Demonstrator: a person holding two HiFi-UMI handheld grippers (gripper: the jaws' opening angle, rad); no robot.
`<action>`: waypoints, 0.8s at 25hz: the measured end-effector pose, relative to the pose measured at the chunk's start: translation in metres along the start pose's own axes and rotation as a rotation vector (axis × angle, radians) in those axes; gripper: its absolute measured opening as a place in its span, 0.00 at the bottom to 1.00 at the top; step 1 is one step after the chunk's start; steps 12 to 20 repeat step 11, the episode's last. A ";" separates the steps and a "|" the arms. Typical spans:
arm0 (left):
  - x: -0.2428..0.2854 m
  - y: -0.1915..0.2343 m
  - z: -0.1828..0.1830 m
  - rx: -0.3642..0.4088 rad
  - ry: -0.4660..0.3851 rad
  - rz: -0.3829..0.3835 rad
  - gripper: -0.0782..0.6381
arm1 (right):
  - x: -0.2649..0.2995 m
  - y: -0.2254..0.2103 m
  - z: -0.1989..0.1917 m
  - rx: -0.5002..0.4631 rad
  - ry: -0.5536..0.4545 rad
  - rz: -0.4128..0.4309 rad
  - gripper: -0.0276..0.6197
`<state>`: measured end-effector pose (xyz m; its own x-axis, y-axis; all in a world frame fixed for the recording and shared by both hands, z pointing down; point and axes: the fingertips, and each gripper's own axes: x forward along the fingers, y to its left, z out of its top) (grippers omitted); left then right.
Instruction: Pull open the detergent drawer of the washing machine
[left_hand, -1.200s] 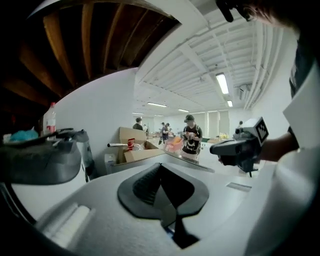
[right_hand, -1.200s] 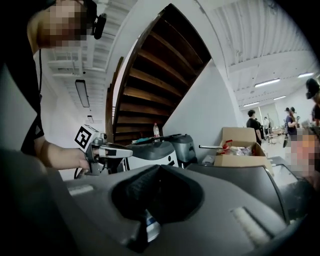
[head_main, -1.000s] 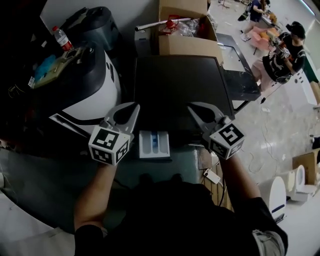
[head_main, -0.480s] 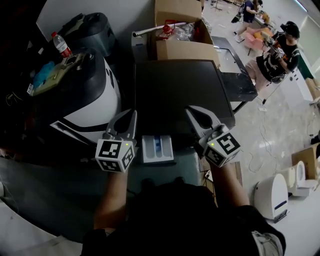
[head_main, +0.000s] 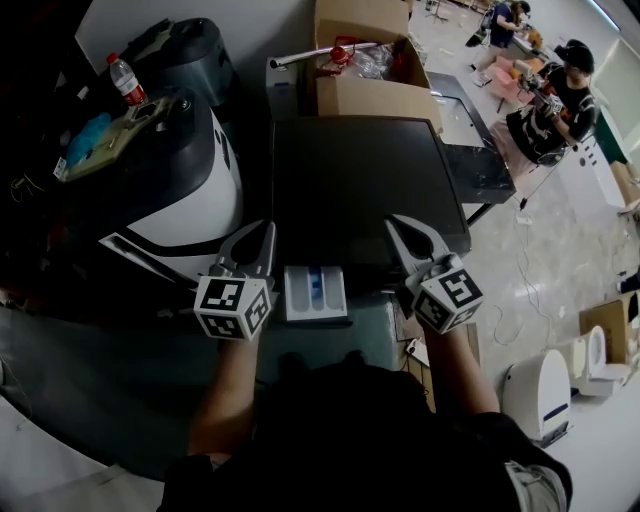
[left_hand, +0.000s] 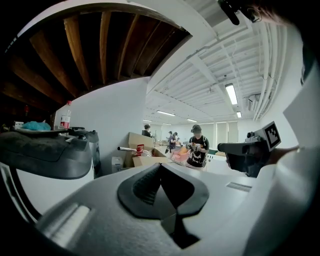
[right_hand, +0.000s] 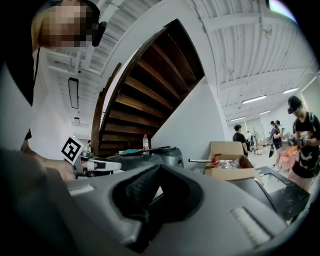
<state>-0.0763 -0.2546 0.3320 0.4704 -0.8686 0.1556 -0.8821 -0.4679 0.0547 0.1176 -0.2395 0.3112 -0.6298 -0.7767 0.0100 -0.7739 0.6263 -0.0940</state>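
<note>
The dark-topped washing machine (head_main: 360, 180) stands in front of me. Its white detergent drawer (head_main: 316, 293), with a blue insert, sticks out of the front towards me. My left gripper (head_main: 266, 232) hovers just left of the drawer, shut with nothing in it. My right gripper (head_main: 395, 224) hangs just right of the drawer over the machine's front edge, shut and empty too. In the left gripper view the left gripper (left_hand: 161, 165) shows closed tips, and the right gripper's marker cube (left_hand: 270, 136) appears at the right. In the right gripper view the right gripper (right_hand: 159, 167) shows jaws meeting.
A black and white appliance (head_main: 190, 190) stands close on the left, with a plastic bottle (head_main: 127, 78) behind it. An open cardboard box (head_main: 370, 60) sits behind the machine. A dark table (head_main: 480, 160) and people (head_main: 560, 90) are at the right back. A white device (head_main: 545, 390) lies on the floor.
My left gripper has shifted towards the drawer and sunk a little. The right gripper stays about where it was. The drawer stands out as far as before.
</note>
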 end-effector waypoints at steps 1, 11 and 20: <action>0.000 -0.001 -0.001 -0.001 0.003 0.001 0.12 | 0.000 0.001 0.000 0.007 0.000 0.003 0.05; 0.002 -0.005 -0.004 -0.004 0.016 0.009 0.12 | -0.001 0.000 -0.008 -0.002 0.012 0.025 0.05; 0.002 -0.005 -0.004 -0.004 0.016 0.009 0.12 | -0.001 0.000 -0.008 -0.002 0.012 0.025 0.05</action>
